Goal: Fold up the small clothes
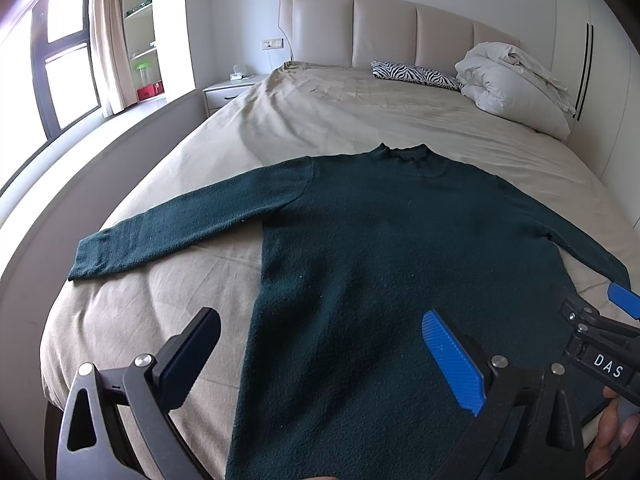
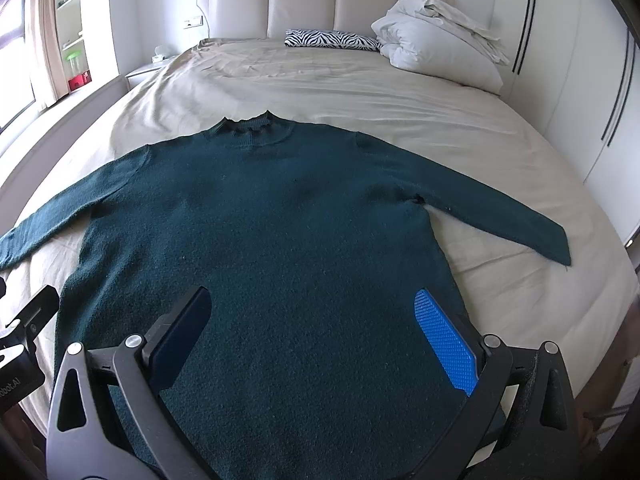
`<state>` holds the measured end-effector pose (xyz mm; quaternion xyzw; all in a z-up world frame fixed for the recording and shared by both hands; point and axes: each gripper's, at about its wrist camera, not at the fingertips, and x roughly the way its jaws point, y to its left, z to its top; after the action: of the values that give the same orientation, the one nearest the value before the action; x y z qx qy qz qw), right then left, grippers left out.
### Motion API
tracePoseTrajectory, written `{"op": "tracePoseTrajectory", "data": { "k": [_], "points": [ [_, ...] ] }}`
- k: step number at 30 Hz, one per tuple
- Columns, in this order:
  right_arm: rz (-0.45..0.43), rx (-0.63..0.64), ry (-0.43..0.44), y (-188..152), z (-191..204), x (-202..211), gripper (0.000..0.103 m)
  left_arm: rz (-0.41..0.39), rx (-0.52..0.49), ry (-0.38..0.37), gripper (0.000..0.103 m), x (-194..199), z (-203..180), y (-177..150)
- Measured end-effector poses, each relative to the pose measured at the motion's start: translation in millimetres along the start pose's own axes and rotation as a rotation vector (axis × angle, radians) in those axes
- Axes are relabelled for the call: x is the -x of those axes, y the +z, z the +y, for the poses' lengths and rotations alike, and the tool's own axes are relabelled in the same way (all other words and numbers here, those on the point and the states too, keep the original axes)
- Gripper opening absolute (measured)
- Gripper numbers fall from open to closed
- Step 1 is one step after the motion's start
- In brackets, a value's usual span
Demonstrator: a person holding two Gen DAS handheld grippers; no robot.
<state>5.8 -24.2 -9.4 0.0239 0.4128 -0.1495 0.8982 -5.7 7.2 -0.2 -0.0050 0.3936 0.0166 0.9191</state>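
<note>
A dark green long-sleeved sweater [image 1: 380,240] lies flat on the bed, collar toward the headboard and both sleeves spread out; it also shows in the right wrist view [image 2: 272,220]. My left gripper [image 1: 320,352] is open and empty, above the sweater's lower left edge. My right gripper [image 2: 316,328] is open and empty, above the lower right part of the body. The right gripper shows at the right edge of the left wrist view [image 1: 600,340].
The bed [image 1: 320,116] has a beige sheet. A zebra-print pillow [image 1: 416,74] and a bundled white duvet [image 1: 516,84] lie by the padded headboard [image 1: 384,28]. A nightstand [image 1: 228,90] and a window [image 1: 68,60] are on the left, a wardrobe [image 2: 580,80] on the right.
</note>
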Motion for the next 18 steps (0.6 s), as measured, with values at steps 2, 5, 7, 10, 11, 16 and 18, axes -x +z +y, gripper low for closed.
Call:
{"op": "tracePoseTrajectory", "data": {
  "k": [2, 5, 7, 10, 11, 16, 18],
  "points": [
    [0.001, -0.001, 0.001, -0.4, 0.3, 0.0, 0.103, 0.001, 0.000, 0.000, 0.103, 0.0, 0.2, 0.2],
    [0.001, -0.001, 0.002, -0.6, -0.4, -0.2, 0.103, 0.002, 0.002, 0.000, 0.103, 0.0, 0.1, 0.0],
    [0.001, -0.001, 0.002, -0.9, -0.7, -0.5, 0.103, 0.000, 0.001, 0.000, 0.103, 0.1, 0.0, -0.3],
    [0.001, -0.002, 0.002, -1.2, -1.2, -0.5, 0.103, 0.001, 0.001, -0.001, 0.103, -0.1, -0.1, -0.3],
    [0.001, -0.002, 0.003, -1.4, -1.4, -0.5, 0.103, 0.001, 0.000, 0.000, 0.103, -0.1, -0.1, -0.3],
    [0.003, 0.000, 0.003, -3.2, 0.0, -1.8, 0.103, 0.003, 0.000, -0.001, 0.103, -0.1, -0.2, -1.4],
    [0.003, -0.002, 0.003, -3.2, 0.0, -1.6, 0.103, 0.003, 0.001, -0.001, 0.103, 0.1, 0.0, -1.7]
  ]
}}
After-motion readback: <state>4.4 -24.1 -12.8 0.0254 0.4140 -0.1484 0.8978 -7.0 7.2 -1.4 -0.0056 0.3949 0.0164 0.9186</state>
